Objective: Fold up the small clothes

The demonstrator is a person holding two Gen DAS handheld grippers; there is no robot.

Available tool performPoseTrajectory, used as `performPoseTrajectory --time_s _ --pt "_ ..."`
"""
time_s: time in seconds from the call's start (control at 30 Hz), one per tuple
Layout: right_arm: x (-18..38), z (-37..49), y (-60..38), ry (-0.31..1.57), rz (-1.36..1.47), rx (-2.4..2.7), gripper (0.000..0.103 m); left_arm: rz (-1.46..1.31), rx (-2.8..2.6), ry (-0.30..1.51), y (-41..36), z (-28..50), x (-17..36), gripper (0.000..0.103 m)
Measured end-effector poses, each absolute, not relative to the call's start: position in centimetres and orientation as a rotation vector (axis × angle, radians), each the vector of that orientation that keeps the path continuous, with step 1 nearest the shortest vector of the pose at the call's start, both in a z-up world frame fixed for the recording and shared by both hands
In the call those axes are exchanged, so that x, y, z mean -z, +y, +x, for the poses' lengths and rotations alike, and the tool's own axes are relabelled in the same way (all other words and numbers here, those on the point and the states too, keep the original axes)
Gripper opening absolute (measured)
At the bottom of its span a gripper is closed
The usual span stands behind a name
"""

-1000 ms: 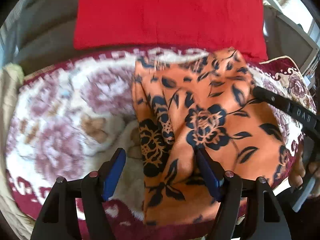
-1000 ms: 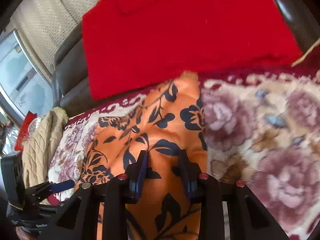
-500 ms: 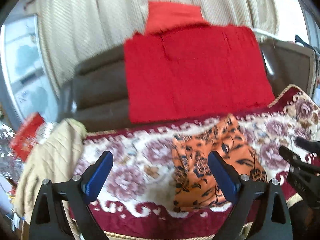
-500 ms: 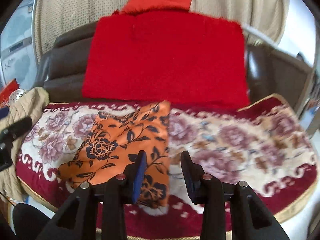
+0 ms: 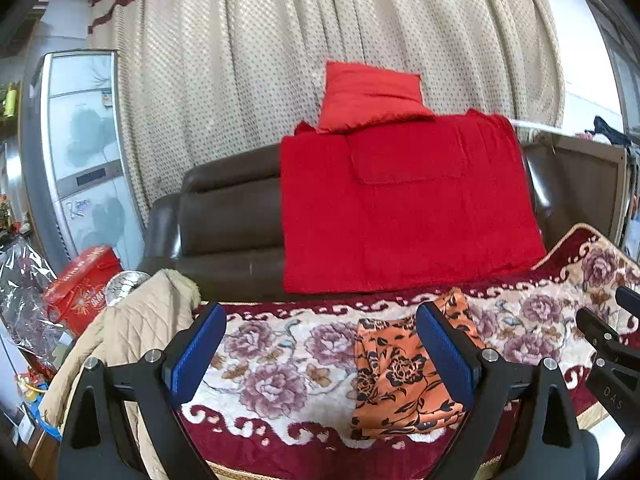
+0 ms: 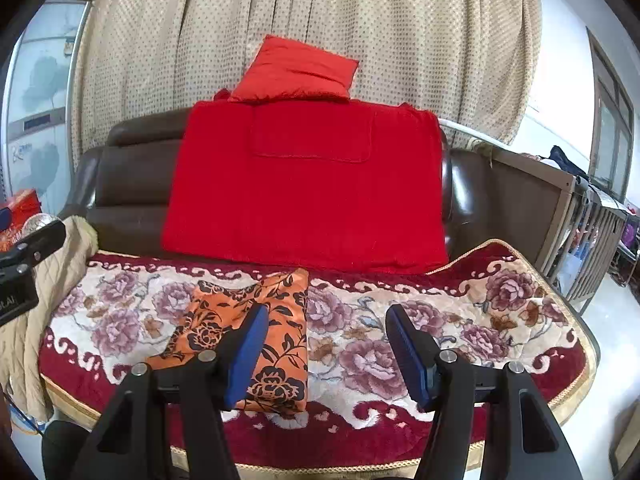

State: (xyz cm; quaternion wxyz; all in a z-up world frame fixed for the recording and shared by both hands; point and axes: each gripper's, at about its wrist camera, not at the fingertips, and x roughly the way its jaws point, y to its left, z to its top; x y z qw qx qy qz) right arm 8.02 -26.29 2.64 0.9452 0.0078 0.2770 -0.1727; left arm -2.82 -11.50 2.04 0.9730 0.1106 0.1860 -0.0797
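The folded orange cloth with a dark navy flower print (image 5: 400, 372) (image 6: 256, 320) lies flat on the red-bordered, rose-patterned plush blanket (image 5: 280, 364) (image 6: 440, 320), in front of a dark brown leather sofa back (image 5: 228, 216) draped with a red knitted throw (image 5: 400, 208). The left gripper (image 5: 320, 356) and the right gripper (image 6: 324, 354) both hang above the blanket with their blue-padded fingers spread wide apart, holding nothing.

Readable text | "DAS" on the black body of the right gripper (image 5: 612, 390), left wrist view | gold characters on red box (image 5: 82, 282), illegible | blue script on tall white appliance (image 5: 78, 208), too blurred to read
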Motion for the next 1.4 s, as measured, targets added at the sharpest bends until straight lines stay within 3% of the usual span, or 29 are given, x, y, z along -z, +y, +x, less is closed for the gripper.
performPoseTrajectory --time_s 0.73,1.4 --pt "-9.8 2.0 -20.6 0.410 0.000 0.308 0.065 0.127 0.100 0.255 -6.9 -7.3 -7.4 0.096" --pt "-11.9 0.5 -19.1 0.347 -0.030 0.292 0.065 0.141 0.117 0.231 -6.4 -9.1 -8.3 0.096"
